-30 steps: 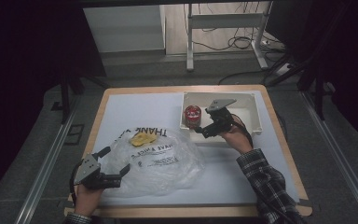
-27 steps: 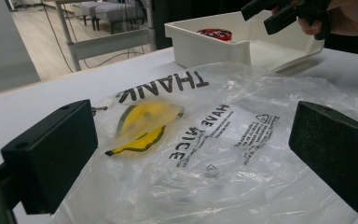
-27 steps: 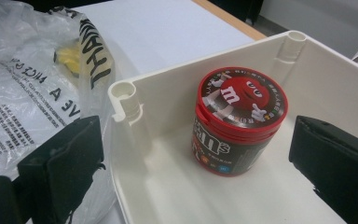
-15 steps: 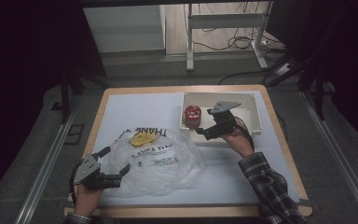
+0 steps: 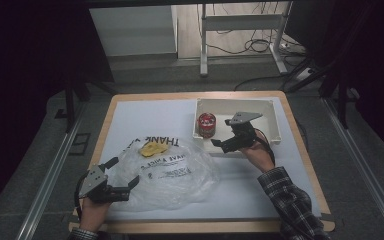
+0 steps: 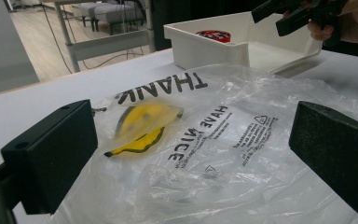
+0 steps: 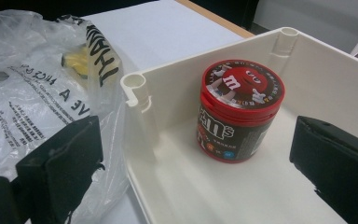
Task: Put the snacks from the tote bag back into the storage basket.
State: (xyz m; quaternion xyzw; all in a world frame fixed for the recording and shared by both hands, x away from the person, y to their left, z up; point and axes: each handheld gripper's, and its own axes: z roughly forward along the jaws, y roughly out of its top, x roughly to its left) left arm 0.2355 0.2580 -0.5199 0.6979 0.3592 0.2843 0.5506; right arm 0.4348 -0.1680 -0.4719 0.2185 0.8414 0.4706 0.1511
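A red candy tub [image 5: 206, 125] stands upright in the left end of a white bin [image 5: 270, 111]. My right gripper [image 5: 223, 145] hovers open over the bin's front wall. In the right gripper view the tub [image 7: 240, 109] stands between and beyond the open right gripper [image 7: 198, 158]. A clear plastic bag [image 5: 170, 170] with black print lies on the table, and a yellow item [image 5: 152, 148] is inside it. My left gripper [image 5: 122, 173] is open at the bag's near left edge. The bag [image 6: 242, 130] and the yellow item [image 6: 144, 123] lie ahead of the left gripper [image 6: 193, 154].
The white table top [image 5: 150, 120] has a wooden rim. The bin [image 6: 214, 44] stands at its far right, and the bag's edge touches the bin's corner [image 7: 135, 86]. A metal frame [image 5: 240, 30] and cables lie on the floor beyond.
My right gripper has drifted slightly nearer, toward the bin's front wall. The left gripper and the bag have not moved.
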